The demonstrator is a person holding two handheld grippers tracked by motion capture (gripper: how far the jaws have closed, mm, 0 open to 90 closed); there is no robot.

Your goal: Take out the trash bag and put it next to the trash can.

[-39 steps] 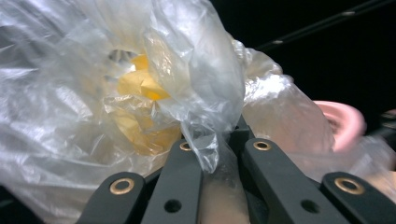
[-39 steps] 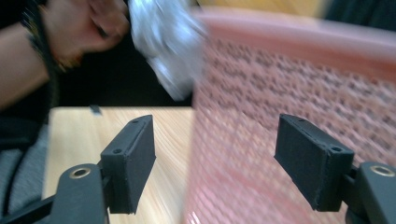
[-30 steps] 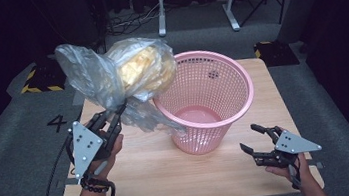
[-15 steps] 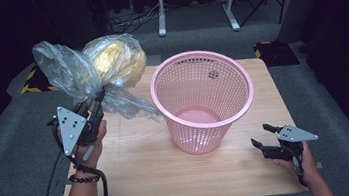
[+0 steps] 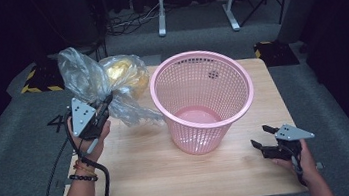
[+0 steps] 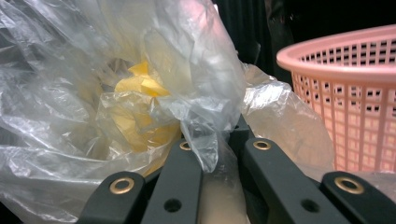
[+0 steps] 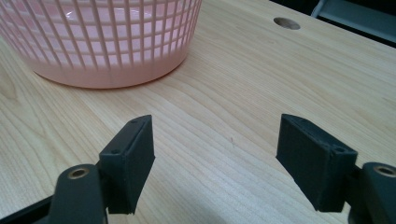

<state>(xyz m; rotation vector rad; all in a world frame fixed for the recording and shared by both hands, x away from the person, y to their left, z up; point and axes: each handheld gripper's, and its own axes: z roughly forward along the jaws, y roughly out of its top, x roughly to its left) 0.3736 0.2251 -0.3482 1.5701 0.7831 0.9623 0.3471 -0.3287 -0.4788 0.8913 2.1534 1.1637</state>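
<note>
Currently holding the clear plastic bag [image 5: 95, 80] of yellow scraps pinched in the left tongs [image 5: 104, 108], aloft over the counter's [image 5: 150, 166] left edge, just beside the pink basket [image 5: 203, 99]. Best kept clamped on the gathered neck and carried clear of the rim, minding the trailing film; right tongs [image 5: 263, 141] spread wide, holding nothing, low over the counter.

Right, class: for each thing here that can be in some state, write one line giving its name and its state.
Plastic bag: crumpled, holding something yellow, pinched in the left gripper, outside the basket.
Pink basket: upright on the table, looks empty.
Left gripper: shut on the plastic bag, raised at the table's left edge.
Right gripper: open, holding nothing, low over the table right of the basket.
Table: bears the basket.
</note>
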